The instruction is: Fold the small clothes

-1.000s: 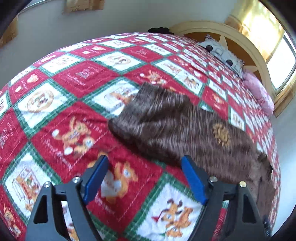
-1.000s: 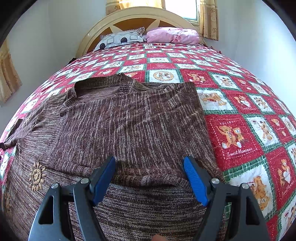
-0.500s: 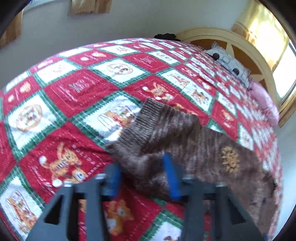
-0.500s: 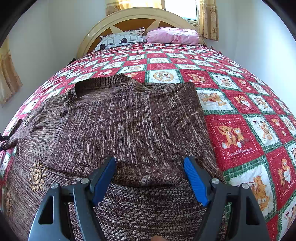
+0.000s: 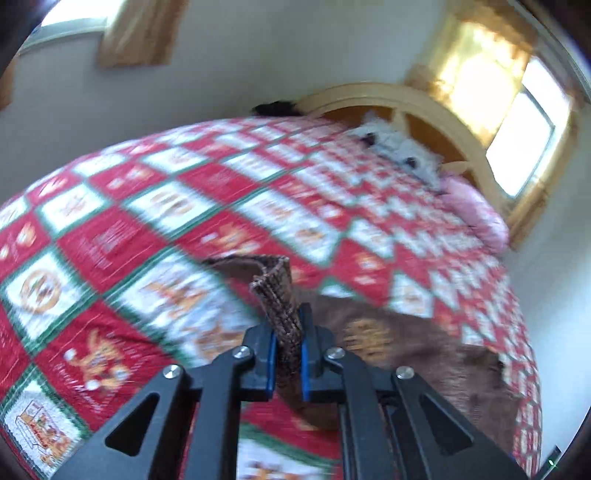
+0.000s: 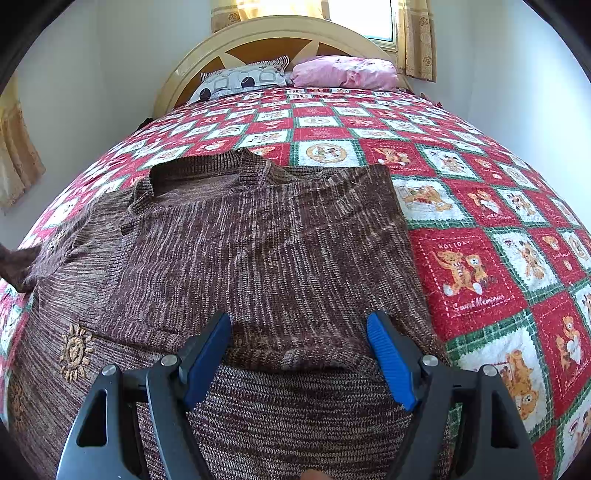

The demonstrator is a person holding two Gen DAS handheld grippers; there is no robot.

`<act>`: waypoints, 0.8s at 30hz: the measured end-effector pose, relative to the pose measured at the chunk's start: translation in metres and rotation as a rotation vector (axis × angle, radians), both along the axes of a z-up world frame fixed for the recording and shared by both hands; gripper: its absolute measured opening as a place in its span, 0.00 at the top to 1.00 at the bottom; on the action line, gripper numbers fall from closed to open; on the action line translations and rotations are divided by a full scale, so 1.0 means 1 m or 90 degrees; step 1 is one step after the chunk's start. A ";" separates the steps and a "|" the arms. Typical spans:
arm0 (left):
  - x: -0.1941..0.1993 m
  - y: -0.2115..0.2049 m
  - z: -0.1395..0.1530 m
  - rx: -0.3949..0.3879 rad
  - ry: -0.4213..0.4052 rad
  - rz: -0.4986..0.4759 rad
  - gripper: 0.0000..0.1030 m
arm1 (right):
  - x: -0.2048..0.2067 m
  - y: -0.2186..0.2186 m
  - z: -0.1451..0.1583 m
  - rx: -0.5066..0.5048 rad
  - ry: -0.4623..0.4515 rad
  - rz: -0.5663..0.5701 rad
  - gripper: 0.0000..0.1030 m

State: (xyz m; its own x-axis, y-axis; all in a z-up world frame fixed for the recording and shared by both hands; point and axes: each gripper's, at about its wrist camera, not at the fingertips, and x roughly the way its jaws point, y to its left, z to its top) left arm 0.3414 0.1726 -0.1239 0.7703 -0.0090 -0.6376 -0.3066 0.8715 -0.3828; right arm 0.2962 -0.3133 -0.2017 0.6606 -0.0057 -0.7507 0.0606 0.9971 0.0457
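A small brown knitted sweater [image 6: 266,258] with yellow sun motifs lies on the quilt, its right sleeve folded over the body. My left gripper [image 5: 287,354] is shut on the ribbed cuff of the left sleeve [image 5: 277,302], which stands up between the blue pads, lifted off the bed. In the right wrist view that raised sleeve [image 6: 18,266] shows at the far left edge. My right gripper [image 6: 299,362] hangs open just above the sweater's lower body, with nothing between its fingers.
The red, white and green patchwork quilt [image 6: 480,258] covers the whole bed. A patterned pillow [image 6: 240,79] and a pink pillow [image 6: 343,72] lie against the cream headboard [image 6: 273,33]. Walls stand close on both sides, with a curtained window [image 5: 517,140] behind.
My left gripper moved onto the sleeve's end, shut on its cuff and lifted it off the quilt. The right gripper stayed where it was, still open.
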 end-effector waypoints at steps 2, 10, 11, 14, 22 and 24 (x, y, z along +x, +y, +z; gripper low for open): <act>0.002 -0.025 0.019 0.006 -0.028 -0.044 0.90 | -0.001 -0.001 0.001 0.008 -0.003 0.000 0.25; 0.015 -0.148 0.061 0.026 -0.080 -0.217 0.90 | -0.002 -0.008 0.002 0.051 -0.020 -0.002 0.25; 0.015 -0.159 0.060 0.023 -0.079 -0.232 0.90 | -0.003 -0.009 0.002 0.056 -0.022 -0.002 0.25; 0.016 -0.200 0.056 0.026 -0.076 -0.281 0.90 | -0.004 -0.013 0.003 0.073 -0.028 -0.004 0.25; 0.015 -0.281 0.006 0.037 -0.023 -0.359 0.90 | -0.005 -0.020 0.002 0.108 -0.038 -0.006 0.25; 0.015 -0.303 -0.015 0.067 0.012 -0.386 0.89 | -0.005 -0.023 0.002 0.120 -0.042 -0.006 0.25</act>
